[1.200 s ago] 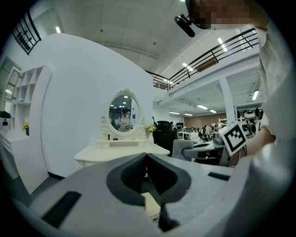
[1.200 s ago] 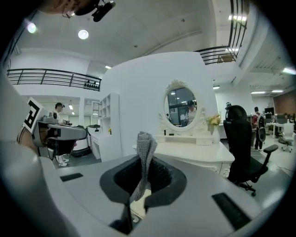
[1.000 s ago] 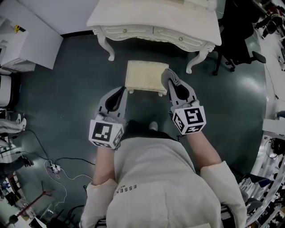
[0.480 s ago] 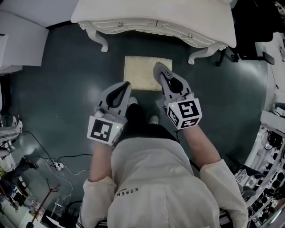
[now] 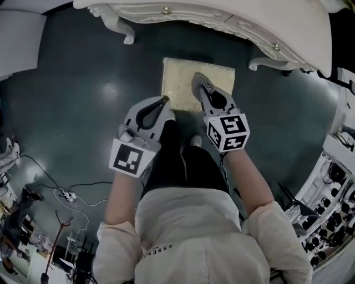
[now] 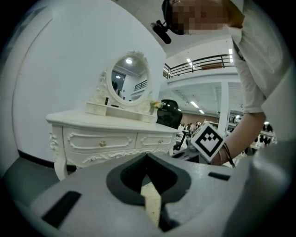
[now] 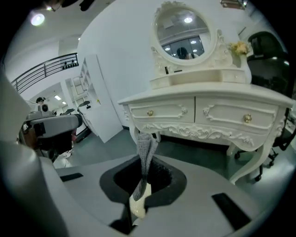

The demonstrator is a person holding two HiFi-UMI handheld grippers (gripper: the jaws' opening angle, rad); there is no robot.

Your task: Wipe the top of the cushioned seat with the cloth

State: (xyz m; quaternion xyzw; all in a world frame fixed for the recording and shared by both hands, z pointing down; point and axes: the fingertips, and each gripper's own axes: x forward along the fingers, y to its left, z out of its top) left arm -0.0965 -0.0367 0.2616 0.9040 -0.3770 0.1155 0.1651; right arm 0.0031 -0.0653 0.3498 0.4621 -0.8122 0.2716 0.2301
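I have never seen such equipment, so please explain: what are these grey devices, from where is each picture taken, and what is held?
A person holds a grey two-jaw gripper in each hand. One picture comes from a camera on the person's head, looking down; the other two come from cameras on the grippers. A cream square cushioned seat stands on the dark floor before a white carved dressing table. The right gripper has its jaws shut on a grey knitted cloth. The left gripper has its jaws shut on nothing.
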